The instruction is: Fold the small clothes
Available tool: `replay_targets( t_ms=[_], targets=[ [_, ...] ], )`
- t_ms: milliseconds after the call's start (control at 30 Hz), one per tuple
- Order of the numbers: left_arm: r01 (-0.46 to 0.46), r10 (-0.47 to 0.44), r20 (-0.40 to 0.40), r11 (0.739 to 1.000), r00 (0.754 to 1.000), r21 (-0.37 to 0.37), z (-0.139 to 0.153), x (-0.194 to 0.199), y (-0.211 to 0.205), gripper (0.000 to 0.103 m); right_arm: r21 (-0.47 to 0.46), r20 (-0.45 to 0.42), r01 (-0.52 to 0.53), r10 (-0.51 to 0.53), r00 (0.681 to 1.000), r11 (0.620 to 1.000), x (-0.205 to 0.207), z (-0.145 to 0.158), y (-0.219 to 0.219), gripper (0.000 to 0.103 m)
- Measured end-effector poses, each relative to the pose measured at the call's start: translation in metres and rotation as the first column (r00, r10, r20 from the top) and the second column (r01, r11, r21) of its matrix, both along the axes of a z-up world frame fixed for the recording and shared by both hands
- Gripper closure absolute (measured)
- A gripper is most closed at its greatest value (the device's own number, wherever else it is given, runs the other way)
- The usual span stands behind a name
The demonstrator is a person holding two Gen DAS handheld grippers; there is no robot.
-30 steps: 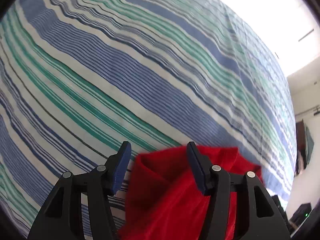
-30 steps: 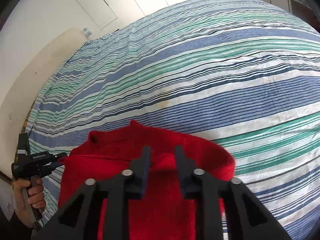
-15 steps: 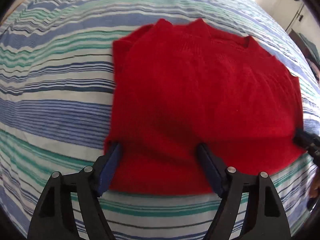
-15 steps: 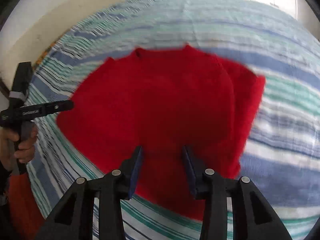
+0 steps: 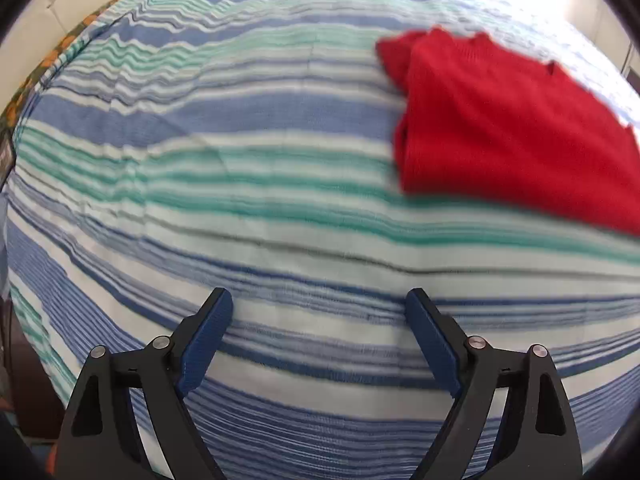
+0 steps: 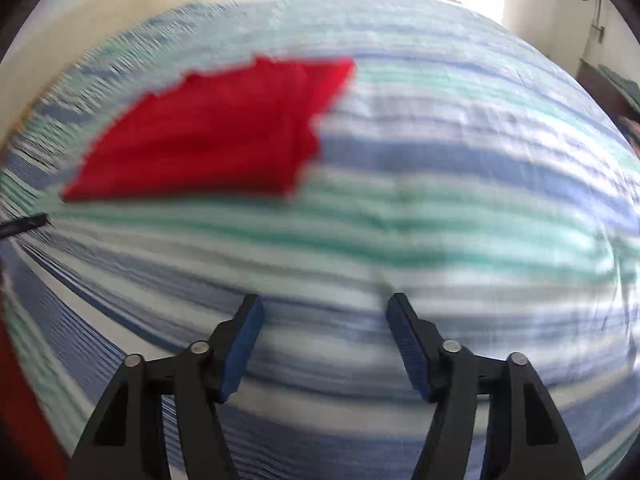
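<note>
A red knitted garment lies folded flat on the striped bedsheet, at the upper right of the left wrist view. In the right wrist view the same red garment lies at the upper left, blurred by motion. My left gripper hangs over bare sheet well short of the garment, its jaws opening wide with nothing between them. My right gripper is likewise over bare sheet, its jaws opening and empty. A dark tip of the other gripper shows at the left edge.
The blue, green and white striped sheet covers a bed that fills both views. A cream wall borders the bed's far left edge, and bright light comes from behind the bed. Something red shows at the lower left edge of the right wrist view.
Both grippers have let go of the red garment and drawn back from it. The garment now lies apart, further up in each view. Both pairs of jaws have spread wider.
</note>
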State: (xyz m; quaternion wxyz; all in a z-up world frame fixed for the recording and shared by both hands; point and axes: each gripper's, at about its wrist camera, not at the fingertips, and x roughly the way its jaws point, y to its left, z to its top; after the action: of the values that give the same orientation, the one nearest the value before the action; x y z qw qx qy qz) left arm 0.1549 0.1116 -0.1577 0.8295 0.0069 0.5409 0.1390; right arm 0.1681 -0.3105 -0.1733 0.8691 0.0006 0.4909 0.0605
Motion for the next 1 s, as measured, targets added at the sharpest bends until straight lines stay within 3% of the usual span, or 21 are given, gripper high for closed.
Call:
replay_targets(
  t_ms=[67, 200, 433, 767, 833, 1000],
  targets=[
    [-0.026, 0.025, 0.03, 0.999, 0.999, 0.022, 0.002, -0.007, -0.001, 0.008, -0.01, 0.06, -0.018, 0.019, 0.998, 1.0, -0.008, 0.0, 0.001, 0.024],
    [-0.034, 0.034, 0.026, 0.999, 0.999, 0.009, 0.001, -0.009, 0.001, 0.006, 0.002, 0.028, -0.041, 0.041, 0.999, 0.999, 0.0, -0.002, 0.003, 0.014],
    [-0.059, 0.059, 0.021, 0.998, 0.998, -0.024, -0.009, 0.001, 0.014, 0.001, -0.007, 0.044, -0.039, 0.039, 0.998, 0.999, -0.003, -0.01, 0.003, 0.012],
    [-0.061, 0.062, 0.016, 0.997, 0.998, -0.044, -0.012, 0.003, 0.018, 0.001, -0.008, 0.046, -0.038, 0.039, 0.998, 0.999, -0.002, -0.01, 0.007, 0.012],
    [-0.064, 0.064, 0.002, 0.996, 0.998, -0.069, -0.008, 0.005, 0.022, 0.001, -0.008, 0.047, -0.038, 0.038, 0.998, 0.999, -0.002, -0.01, 0.006, 0.012],
    [-0.092, 0.103, 0.037, 0.97, 0.994, -0.227, 0.017, 0.008, 0.047, 0.006, -0.007, 0.05, -0.038, 0.038, 0.998, 0.999, -0.002, -0.01, 0.006, 0.012]
  ],
)
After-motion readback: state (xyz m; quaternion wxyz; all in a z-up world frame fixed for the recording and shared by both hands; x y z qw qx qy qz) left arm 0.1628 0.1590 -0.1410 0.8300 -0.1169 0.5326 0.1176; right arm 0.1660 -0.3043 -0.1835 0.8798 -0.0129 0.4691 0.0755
